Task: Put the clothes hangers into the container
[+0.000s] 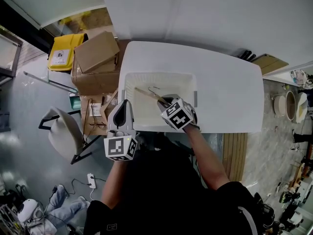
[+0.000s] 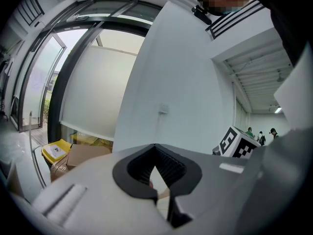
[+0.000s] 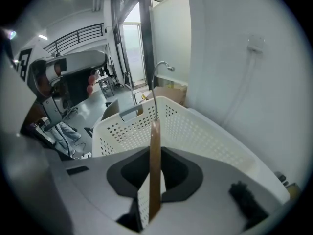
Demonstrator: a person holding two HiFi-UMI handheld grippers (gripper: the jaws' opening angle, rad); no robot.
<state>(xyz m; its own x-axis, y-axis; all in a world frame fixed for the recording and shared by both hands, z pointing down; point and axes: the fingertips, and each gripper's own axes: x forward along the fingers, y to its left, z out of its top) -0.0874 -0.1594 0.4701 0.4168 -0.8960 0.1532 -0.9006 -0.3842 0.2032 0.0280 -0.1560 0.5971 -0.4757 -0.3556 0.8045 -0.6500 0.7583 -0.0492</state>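
Note:
A white perforated basket [image 1: 159, 75] stands on the white table [image 1: 222, 84] near its front edge. My right gripper [image 1: 165, 102] is over the basket's front right part, pointing steeply down, shut on a wooden clothes hanger [image 1: 146, 93] with a metal hook [image 1: 155, 88]. In the right gripper view the hanger's wooden bar [image 3: 154, 155] stands edge-on between the jaws of the right gripper [image 3: 152, 182], its hook [image 3: 157, 80] above the basket's wall [image 3: 200, 133]. My left gripper [image 1: 123, 105] hovers at the basket's front left corner. In its own view the left gripper [image 2: 159, 180] has its jaws together, nothing between them.
Cardboard boxes [image 1: 96, 58] and a yellow box [image 1: 63, 50] sit left of the table. A grey chair [image 1: 61, 131] stands at the lower left, with a power strip [image 1: 91, 180] on the floor. A wall rises behind the table.

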